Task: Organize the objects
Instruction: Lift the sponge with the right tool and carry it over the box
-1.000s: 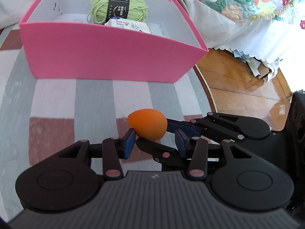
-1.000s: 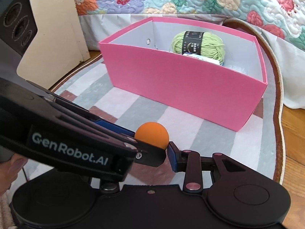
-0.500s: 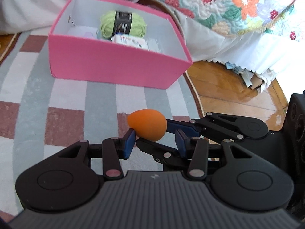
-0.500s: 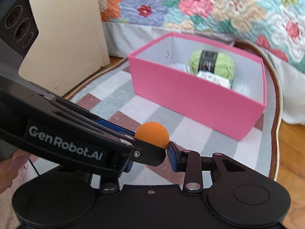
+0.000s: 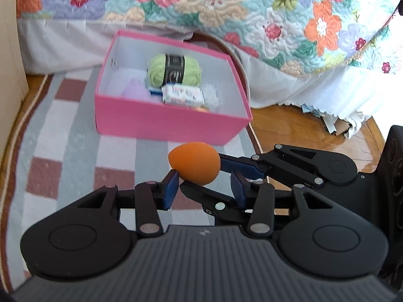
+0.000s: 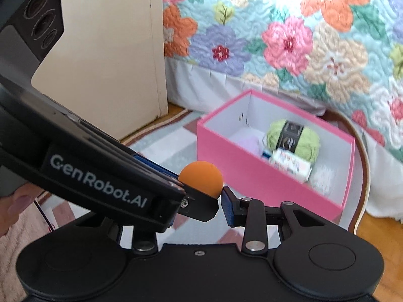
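Note:
An orange egg-shaped sponge [image 5: 194, 166] hangs in the air above the striped rug, in front of the pink box [image 5: 171, 123]. Both grippers meet at it with crossed fingers. My left gripper [image 5: 204, 187] has its blue pads low on either side of the sponge. My right gripper [image 5: 201, 175] comes in from the right, one finger behind the sponge and one under it. In the right wrist view the sponge [image 6: 201, 178] sits just above my right gripper [image 6: 199, 206], whose left finger is hidden behind the left gripper's [image 6: 199, 191] body. The pink box [image 6: 252, 183] stands open.
The box holds a green yarn ball [image 5: 173, 71], a white packet [image 5: 182, 94] and a lilac item [image 5: 134, 90]. A bed with a floral quilt [image 5: 226, 5] stands behind it. A cream cabinet [image 6: 105, 63] is at the left, and wooden floor [image 5: 289, 130] at the right.
Both grippers have risen together with the orange sponge between them. The pink box now looks smaller and farther below, with more of its inside showing. The grip looks unchanged.

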Action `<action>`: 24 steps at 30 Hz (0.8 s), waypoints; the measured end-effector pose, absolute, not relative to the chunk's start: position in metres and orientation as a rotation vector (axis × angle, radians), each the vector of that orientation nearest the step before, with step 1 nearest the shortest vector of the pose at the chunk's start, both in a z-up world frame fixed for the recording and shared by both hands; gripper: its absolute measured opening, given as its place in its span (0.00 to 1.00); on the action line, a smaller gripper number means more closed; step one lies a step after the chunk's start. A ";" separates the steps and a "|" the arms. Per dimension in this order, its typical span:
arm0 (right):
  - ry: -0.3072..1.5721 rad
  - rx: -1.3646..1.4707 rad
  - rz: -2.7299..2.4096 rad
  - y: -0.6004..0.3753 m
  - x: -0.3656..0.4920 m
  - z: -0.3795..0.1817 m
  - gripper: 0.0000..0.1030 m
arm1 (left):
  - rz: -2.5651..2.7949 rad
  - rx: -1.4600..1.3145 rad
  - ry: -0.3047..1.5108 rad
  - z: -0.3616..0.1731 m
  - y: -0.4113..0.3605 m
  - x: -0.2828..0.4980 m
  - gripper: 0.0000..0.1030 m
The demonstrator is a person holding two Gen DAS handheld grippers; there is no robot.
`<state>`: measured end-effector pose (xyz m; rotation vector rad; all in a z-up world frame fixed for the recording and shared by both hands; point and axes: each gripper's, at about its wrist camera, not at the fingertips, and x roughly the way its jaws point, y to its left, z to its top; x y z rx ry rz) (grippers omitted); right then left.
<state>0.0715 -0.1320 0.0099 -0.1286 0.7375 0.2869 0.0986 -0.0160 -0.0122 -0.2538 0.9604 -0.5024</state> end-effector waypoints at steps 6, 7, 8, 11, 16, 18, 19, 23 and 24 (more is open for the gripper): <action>0.693 -0.098 0.295 -0.144 0.096 0.032 0.40 | -0.497 -0.232 0.898 0.017 -0.014 0.121 0.44; 0.686 -0.090 0.294 -0.147 0.100 0.034 0.40 | -0.495 -0.231 0.889 0.020 -0.014 0.125 0.44; 0.679 -0.083 0.294 -0.149 0.105 0.037 0.40 | -0.493 -0.229 0.882 0.022 -0.015 0.130 0.44; 0.661 -0.084 0.283 -0.153 0.120 0.042 0.40 | -0.487 -0.231 0.870 0.026 -0.017 0.148 0.44; 0.642 -0.079 0.284 -0.161 0.152 0.045 0.40 | -0.461 -0.205 0.823 0.034 -0.017 0.186 0.44; 0.634 -0.060 0.294 -0.165 0.164 0.045 0.39 | -0.462 -0.194 0.820 0.036 -0.017 0.201 0.44; 0.629 -0.047 0.293 -0.168 0.169 0.044 0.39 | -0.466 -0.194 0.827 0.035 -0.017 0.207 0.44; 0.619 0.038 0.308 -0.183 0.188 0.039 0.39 | -0.452 -0.222 0.878 0.021 -0.018 0.235 0.43; 0.627 0.051 0.308 -0.186 0.194 0.036 0.39 | -0.451 -0.237 0.891 0.015 -0.019 0.242 0.42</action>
